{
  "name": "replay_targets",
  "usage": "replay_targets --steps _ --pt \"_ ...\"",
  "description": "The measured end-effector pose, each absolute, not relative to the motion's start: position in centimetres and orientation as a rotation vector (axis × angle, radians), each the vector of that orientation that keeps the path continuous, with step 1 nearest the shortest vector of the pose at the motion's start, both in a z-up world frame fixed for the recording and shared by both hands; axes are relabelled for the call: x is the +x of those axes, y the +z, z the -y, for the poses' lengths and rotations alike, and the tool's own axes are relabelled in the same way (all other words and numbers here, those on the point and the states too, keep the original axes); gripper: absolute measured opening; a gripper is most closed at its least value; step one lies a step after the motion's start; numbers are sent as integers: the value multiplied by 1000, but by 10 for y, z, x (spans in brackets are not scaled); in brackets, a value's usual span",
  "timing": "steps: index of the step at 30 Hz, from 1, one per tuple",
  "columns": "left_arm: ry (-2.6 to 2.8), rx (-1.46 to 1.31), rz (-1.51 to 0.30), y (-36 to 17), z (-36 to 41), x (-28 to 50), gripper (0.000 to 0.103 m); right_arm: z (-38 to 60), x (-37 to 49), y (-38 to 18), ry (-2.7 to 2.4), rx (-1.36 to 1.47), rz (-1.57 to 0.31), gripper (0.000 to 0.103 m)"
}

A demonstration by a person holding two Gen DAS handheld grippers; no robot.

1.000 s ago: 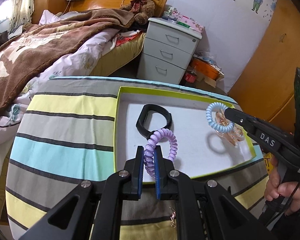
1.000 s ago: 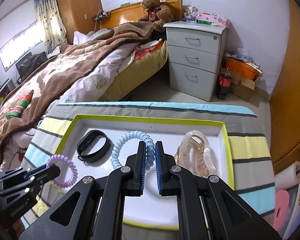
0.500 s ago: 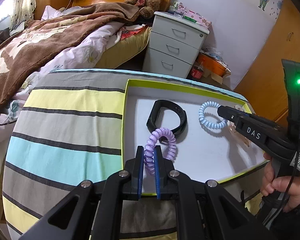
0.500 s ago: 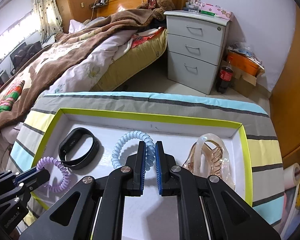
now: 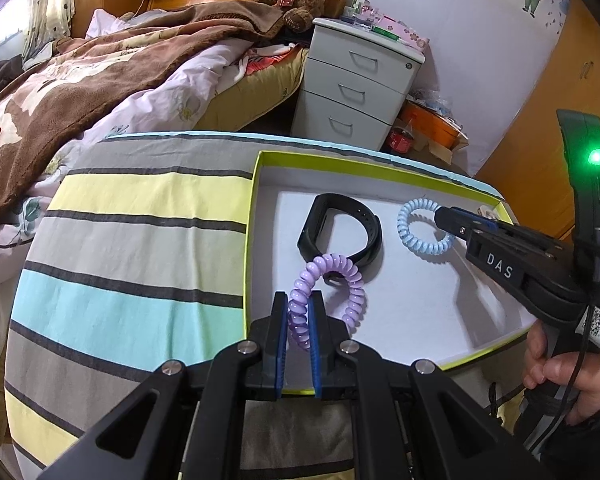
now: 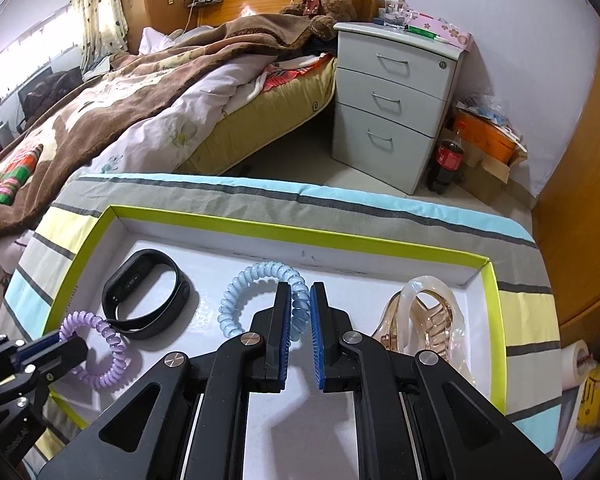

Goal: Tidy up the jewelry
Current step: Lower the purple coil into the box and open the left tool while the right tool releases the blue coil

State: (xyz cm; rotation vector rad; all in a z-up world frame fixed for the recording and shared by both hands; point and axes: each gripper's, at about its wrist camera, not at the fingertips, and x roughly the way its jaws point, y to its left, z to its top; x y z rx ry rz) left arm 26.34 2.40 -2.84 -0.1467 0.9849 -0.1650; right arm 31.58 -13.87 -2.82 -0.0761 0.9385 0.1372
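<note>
A white tray with a lime-green rim [image 5: 256,200] [image 6: 300,236] lies on the striped table. My left gripper [image 5: 299,300] is shut on a purple spiral hair tie [image 5: 340,280], held low over the tray's near left part; the tie also shows in the right wrist view [image 6: 108,356]. My right gripper [image 6: 300,292] is around a blue spiral hair tie [image 6: 256,280] [image 5: 416,236] that rests on the tray floor, with the jaws slightly parted. A black wristband [image 5: 340,232] [image 6: 144,296] lies in the tray. A translucent hair claw [image 6: 428,316] lies at the tray's right.
The table wears a striped cloth [image 5: 140,240]. Behind it are a bed with a brown blanket [image 6: 120,112], a grey drawer unit [image 6: 392,92], a cola bottle [image 6: 446,160] and an orange box [image 6: 488,140] on the floor.
Both grippers have lowered their hair ties into the tray. The blue tie now rests on the tray floor and the right jaws have parted a little.
</note>
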Motion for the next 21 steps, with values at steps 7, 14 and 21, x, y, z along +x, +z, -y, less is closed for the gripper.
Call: replay_targets --steps 7,14,21 --pt "-165 -141 -989 -29 -23 265 13 139 315 -29 137 -90 -936 10" --pt "-177 -147 -989 -29 -22 265 20 136 315 -30 138 -104 -934 12" --pt "-182 -148 -987 -28 -21 264 24 136 315 -29 142 -100 -935 14"
